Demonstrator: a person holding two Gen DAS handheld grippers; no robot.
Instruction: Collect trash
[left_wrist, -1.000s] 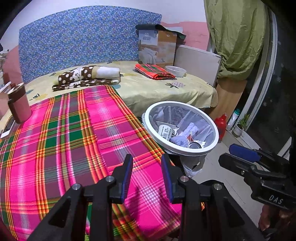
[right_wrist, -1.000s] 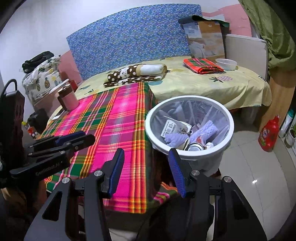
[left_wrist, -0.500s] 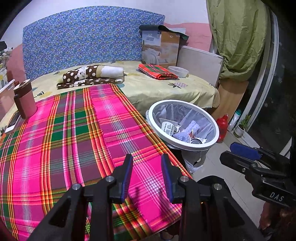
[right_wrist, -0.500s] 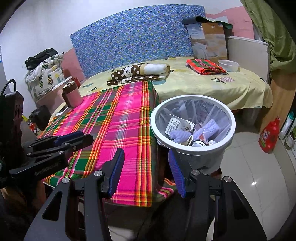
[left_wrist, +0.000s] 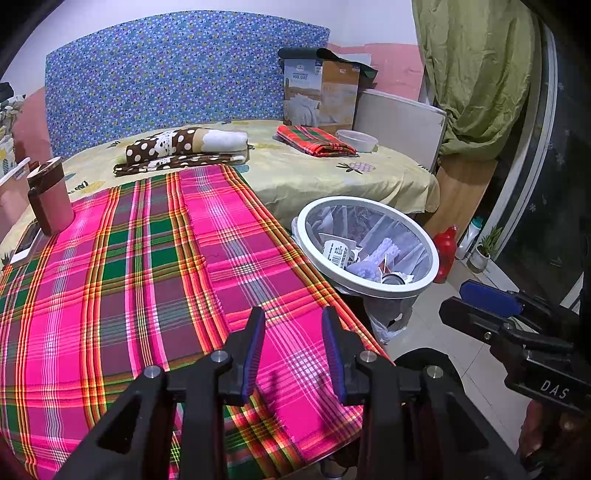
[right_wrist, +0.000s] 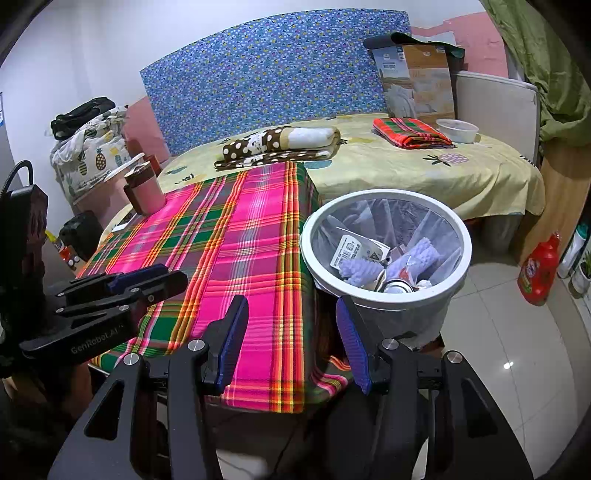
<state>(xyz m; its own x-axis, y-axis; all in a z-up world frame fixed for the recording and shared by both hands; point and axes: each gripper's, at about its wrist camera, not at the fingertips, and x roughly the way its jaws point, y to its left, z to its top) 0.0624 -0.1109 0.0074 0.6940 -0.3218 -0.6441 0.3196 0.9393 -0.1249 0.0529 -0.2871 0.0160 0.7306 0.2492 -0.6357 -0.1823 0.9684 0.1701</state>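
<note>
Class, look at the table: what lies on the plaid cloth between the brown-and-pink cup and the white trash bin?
Nothing: the plaid cloth is bare between cup and trash bin, clearest in the right wrist view.

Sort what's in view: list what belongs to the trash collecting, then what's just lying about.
Belongs to the job:
white trash bin
trash inside it
left gripper, open, holding nothing
right gripper, open, holding nothing

Just lying about:
pink cup
folded polka-dot blanket
folded red cloth
red bottle

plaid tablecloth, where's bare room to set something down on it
Most of the pink and green plaid tablecloth is bare, from the near edge back to the folded brown polka-dot blanket. The far left corner holds a brown lidded tumbler. The white round bin crowds the right edge.
</note>
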